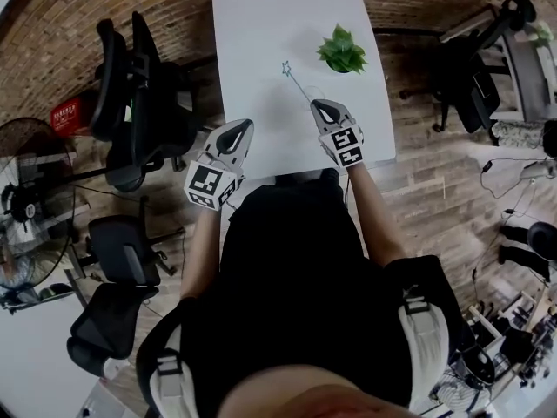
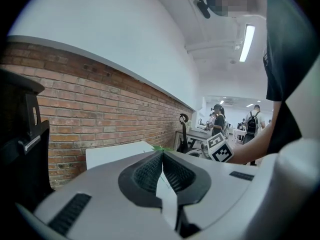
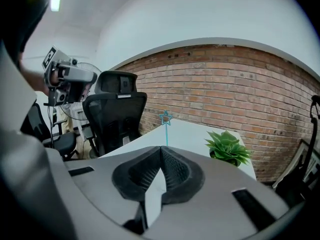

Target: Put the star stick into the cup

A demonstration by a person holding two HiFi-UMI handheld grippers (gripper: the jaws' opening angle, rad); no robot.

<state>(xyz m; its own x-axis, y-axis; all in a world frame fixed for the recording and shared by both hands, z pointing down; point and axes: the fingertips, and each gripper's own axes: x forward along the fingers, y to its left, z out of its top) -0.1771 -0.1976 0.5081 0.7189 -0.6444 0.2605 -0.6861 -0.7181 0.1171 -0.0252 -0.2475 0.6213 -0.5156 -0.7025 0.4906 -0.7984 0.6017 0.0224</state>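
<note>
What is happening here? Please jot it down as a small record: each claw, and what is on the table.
Left claw: shut, empty, over the table's near edge
Right claw: shut on the star stick, star end sticking out past its tips
Table: white, with a potted plant on it
Cup: cannot be made out clearly

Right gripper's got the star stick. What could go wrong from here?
The right gripper pinches the thin star stick at its bottom end only, so it may pivot or slip in the jaws. The potted plant stands close beside it on the table; a swing could catch its leaves.
</note>
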